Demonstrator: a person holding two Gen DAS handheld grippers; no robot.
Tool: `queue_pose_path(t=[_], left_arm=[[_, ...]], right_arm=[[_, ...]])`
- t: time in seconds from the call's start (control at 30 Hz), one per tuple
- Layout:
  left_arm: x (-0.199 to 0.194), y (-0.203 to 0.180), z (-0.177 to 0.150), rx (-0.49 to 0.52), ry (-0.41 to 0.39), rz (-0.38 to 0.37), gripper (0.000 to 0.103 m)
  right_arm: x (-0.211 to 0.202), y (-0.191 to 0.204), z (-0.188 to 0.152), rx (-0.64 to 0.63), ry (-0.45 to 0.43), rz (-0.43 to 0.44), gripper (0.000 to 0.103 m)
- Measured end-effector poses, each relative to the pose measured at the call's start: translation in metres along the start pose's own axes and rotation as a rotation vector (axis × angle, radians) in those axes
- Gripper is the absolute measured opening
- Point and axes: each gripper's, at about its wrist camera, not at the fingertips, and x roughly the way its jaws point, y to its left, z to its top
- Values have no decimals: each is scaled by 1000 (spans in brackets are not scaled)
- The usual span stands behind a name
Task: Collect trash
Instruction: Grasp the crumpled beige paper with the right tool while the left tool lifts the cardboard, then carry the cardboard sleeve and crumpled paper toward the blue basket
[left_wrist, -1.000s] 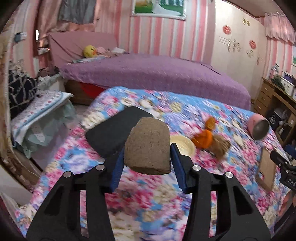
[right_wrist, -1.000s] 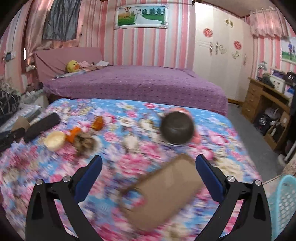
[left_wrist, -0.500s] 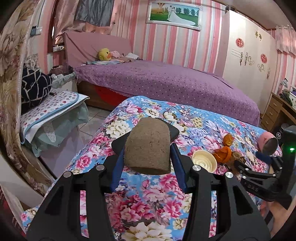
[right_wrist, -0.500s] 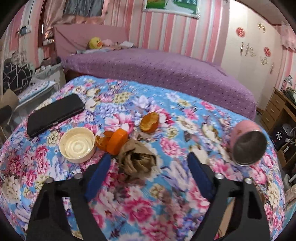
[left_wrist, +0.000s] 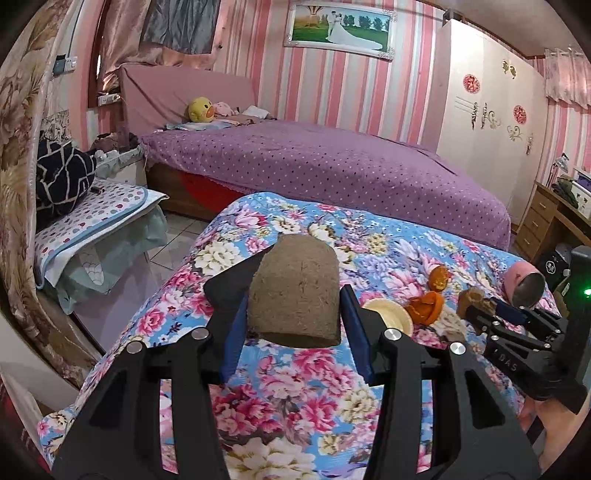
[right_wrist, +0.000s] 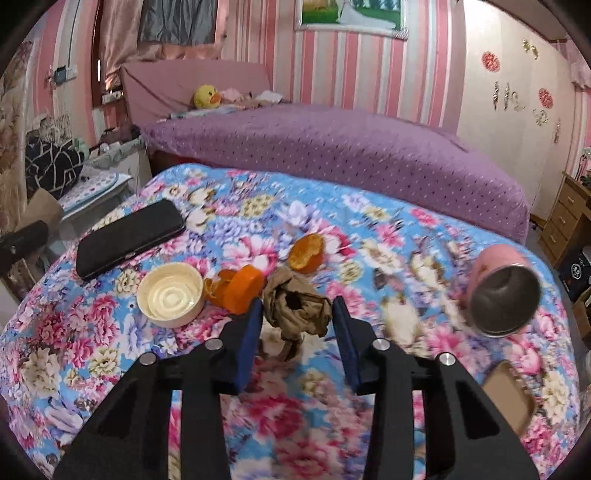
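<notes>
Right gripper (right_wrist: 297, 325): jaws closing around crumpled brown paper (right_wrist: 297, 308), mid-bed.
Left gripper (left_wrist: 293, 317): half-open, clamped on brown block (left_wrist: 295, 295).
Handling: paper likely light, crushable; pinch the wad's middle.

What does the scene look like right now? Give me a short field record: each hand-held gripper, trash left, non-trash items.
left hand-held gripper: shut on brown cardboard piece, held above the floral cloth
right hand-held gripper: jaws closing around crumpled brown paper
trash left: orange peels, half orange peel, cream lid
non-trash items: black phone, pink cup on its side
</notes>
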Motion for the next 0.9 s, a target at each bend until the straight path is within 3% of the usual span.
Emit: queue_pose_path(t=[0.27,0.5,0.9], left_arm=[[-10,-31,-10,54,19,-9,47],[-21,-50,-15,-1,55,-58,47],[-58,-97,-24,48,-7,-97,47]], right_arm=[[-40,-36,-1,6,-60,-56,39],[-82,-74,-9,29,-94,-98,39],[-155,-127,-48,38,-109,-189,39]])
